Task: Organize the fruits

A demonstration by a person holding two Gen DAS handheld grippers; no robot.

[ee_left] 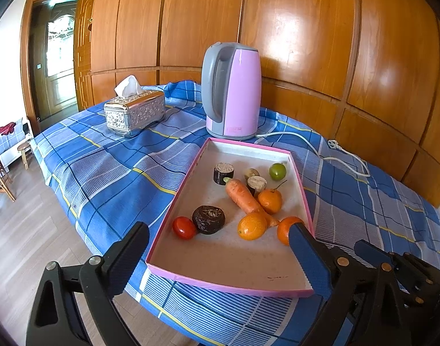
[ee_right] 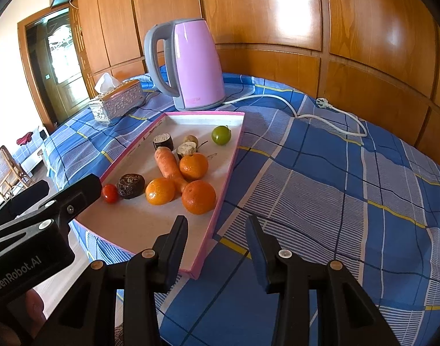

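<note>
Left wrist view shows me the carrot [ee_left: 244, 197] lying in the pink tray [ee_left: 302, 193], long axis running from the kettle [ee_left: 233, 92] toward me, leafy end pointing at the kettle. Three oranges [ee_left: 252, 226] crowd its tapered end. My left gripper [ee_left: 217, 240] is spread wide over the tray's near end; my right gripper [ee_right: 217, 236], also spread, straddles the tray's near right rim.

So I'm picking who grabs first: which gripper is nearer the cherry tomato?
Left. The left gripper straddles the tray's near end just before the cherry tomato; the right gripper sits over by the tray's right corner.
</note>
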